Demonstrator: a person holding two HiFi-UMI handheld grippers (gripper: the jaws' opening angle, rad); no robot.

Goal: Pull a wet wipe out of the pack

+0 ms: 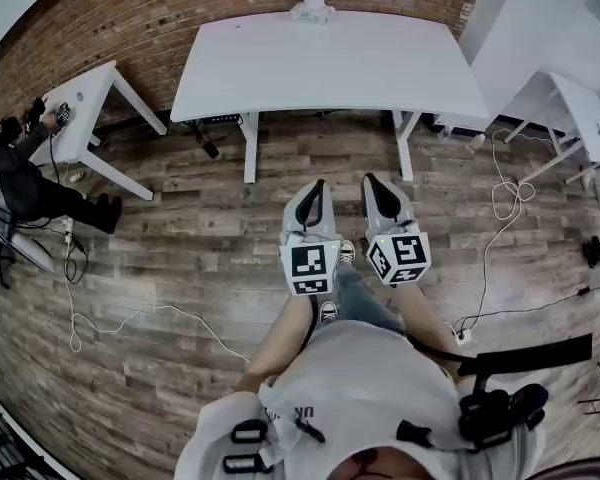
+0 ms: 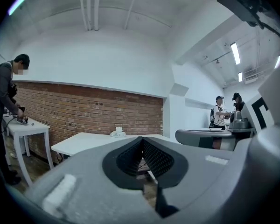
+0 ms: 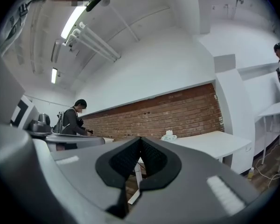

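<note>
Right gripper [image 3: 140, 139]: jaws pressed together at the tips, nothing between them. It is held level in front of the person, over the wooden floor [image 1: 180, 268].

Left gripper [image 2: 142, 139]: the same, jaws closed and empty. It sits just beside the right one, and both point toward the far wall.

Neither gripper touches anything. Both are well apart from the worktop [image 1: 330, 68].

The worktop is a white table standing ahead against the brick wall [image 1: 180, 18], bare except for one item.

The wipe pack [image 1: 313, 8] sits at the worktop's far edge, near the middle and close to the wall. It is small and pale, and a white bit stands up from its top (too small here to tell whether it is a wipe's end or part of the lid).

Handling, as a judgement:
- The pack looks like a soft pouch and is probably light, so it may slide or lift when a wipe is drawn.
- One gripper may need to press the pack's body down while the other pulls.
- The wipe itself should be thin, limp and damp, and could tear or drag the next sheet out with it.
- The best hold is on the raised tuft at the top opening, pinched low with the pad tips and drawn straight up.
- The jaws must open before that, and only slightly.

The task has not started; the approach to the worktop comes first.
</note>
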